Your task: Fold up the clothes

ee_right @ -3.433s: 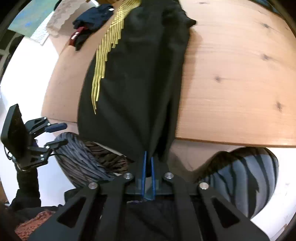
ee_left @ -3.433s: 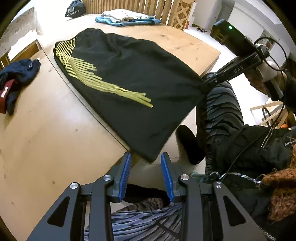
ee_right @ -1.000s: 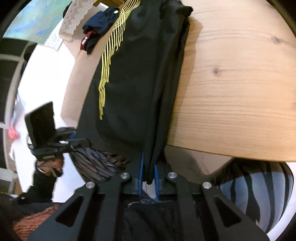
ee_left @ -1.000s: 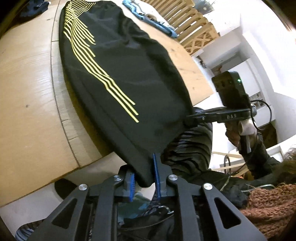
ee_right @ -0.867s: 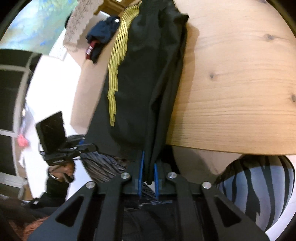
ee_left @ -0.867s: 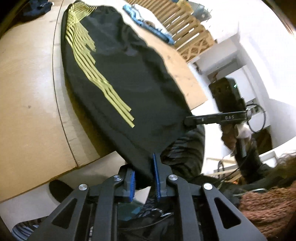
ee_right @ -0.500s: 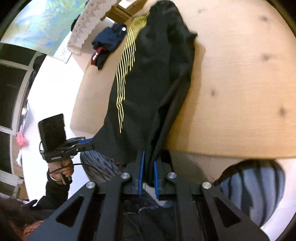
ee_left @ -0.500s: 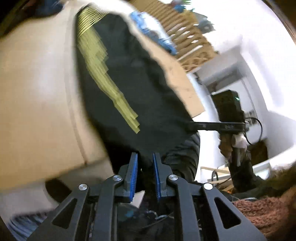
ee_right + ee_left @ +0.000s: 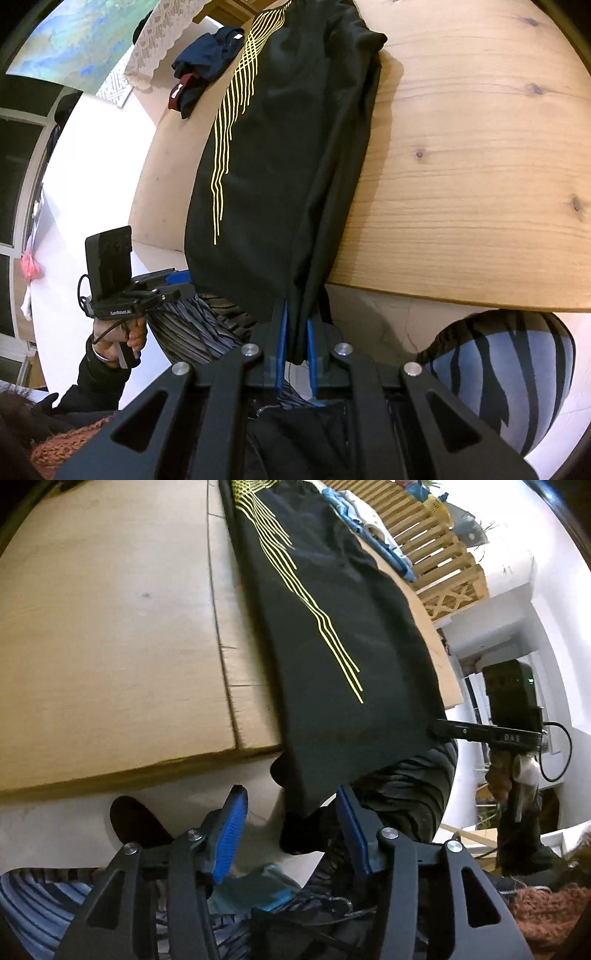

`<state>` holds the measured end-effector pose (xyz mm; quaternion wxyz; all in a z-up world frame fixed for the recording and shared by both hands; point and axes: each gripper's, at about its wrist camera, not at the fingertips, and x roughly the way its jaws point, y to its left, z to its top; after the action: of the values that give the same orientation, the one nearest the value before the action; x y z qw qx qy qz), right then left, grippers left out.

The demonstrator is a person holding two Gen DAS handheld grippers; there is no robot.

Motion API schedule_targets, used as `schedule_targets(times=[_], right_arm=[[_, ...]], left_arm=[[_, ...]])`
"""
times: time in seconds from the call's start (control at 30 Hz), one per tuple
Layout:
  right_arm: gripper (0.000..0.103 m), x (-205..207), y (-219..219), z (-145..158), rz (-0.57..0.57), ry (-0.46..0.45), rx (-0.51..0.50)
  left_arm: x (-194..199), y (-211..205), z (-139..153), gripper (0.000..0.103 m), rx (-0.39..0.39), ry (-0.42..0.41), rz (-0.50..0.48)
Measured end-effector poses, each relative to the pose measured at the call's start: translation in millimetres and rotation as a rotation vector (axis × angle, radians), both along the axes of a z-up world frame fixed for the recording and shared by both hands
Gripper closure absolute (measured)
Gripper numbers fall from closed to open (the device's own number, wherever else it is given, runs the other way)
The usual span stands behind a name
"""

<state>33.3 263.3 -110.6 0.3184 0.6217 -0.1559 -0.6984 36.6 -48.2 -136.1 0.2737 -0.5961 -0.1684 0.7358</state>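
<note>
A black garment with yellow stripes (image 9: pixel 332 620) lies stretched along the wooden table (image 9: pixel 103 627), its near end hanging over the table's front edge. My left gripper (image 9: pixel 290 823) is open; the garment's near corner hangs between its blue pads without being clamped. My right gripper (image 9: pixel 295 339) is shut on the other near corner of the garment (image 9: pixel 280 155), holding it just off the table (image 9: pixel 472 177) edge. The right gripper also shows in the left wrist view (image 9: pixel 439 731), and the left gripper in the right wrist view (image 9: pixel 177 288).
A dark blue and red clothes pile (image 9: pixel 199 77) lies at the table's far end. Folded blue and white clothes (image 9: pixel 365 531) lie beside a wooden slatted rail (image 9: pixel 436 554). My striped trouser legs (image 9: pixel 509 376) are below the table edge.
My left gripper has opened and let go of the garment's corner. The garment has been drawn toward the front edge. My right gripper stays shut on its corner.
</note>
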Motion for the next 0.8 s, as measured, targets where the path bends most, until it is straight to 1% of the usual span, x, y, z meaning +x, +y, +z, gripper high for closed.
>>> schedule_targets(times=[0.07,0.17,0.23,0.37,0.4,0.43,0.47,0.5,0.53,0.57,0.7,0.8], right_arm=[[0.093,0.5,-1.0,-0.1,0.006,0.008,0.008],[0.093,1.3,-2.5,-0.3,0.014,0.021,0.019],[0.093,1.8,-3.5,-0.4,0.019,0.029,0.027],[0.093,2.8,-3.8,-1.3,0.023,0.039,0.030],[0.093,2.5,-3.4,-2.2,0.022,0.038,0.026],[0.093,2.0,-3.1,-3.1,0.022,0.037,0.022],[0.093,1.7,-2.8,-3.8,0.023,0.037,0.020],[0.093,1.6,-2.4,-4.3,0.024,0.039,0.016],[0.093,1.3,-2.0,-4.6,0.025,0.040,0.011],[0.093,0.9,-1.5,-5.1,0.024,0.039,0.006],[0.093,-1.0,3.3,-8.6,0.015,0.033,-0.013],[0.093,-2.3,10.6,-10.0,0.003,0.006,-0.058]], left_arm=[[-1.9,10.8,1.4,0.053,-0.034,0.018,-0.020],[-4.5,21.4,0.5,0.052,-0.048,0.025,-0.029],[-6.9,22.7,-1.5,0.051,-0.052,0.015,-0.005],[-6.2,22.3,-9.3,0.050,-0.032,-0.010,0.047],[-5.9,24.6,-10.1,0.052,-0.030,-0.006,0.051],[-4.9,25.8,-9.6,0.055,-0.028,0.007,0.045],[-3.8,26.6,-8.9,0.060,-0.025,0.021,0.037],[-2.6,27.5,-8.1,0.078,-0.023,0.036,0.029],[-1.5,28.4,-7.3,0.090,-0.020,0.050,0.020],[-1.0,29.2,-5.3,0.091,-0.013,0.062,0.009],[-0.6,31.7,6.8,0.095,0.058,0.081,-0.009],[3.5,30.7,15.9,0.096,0.104,0.092,-0.019]])
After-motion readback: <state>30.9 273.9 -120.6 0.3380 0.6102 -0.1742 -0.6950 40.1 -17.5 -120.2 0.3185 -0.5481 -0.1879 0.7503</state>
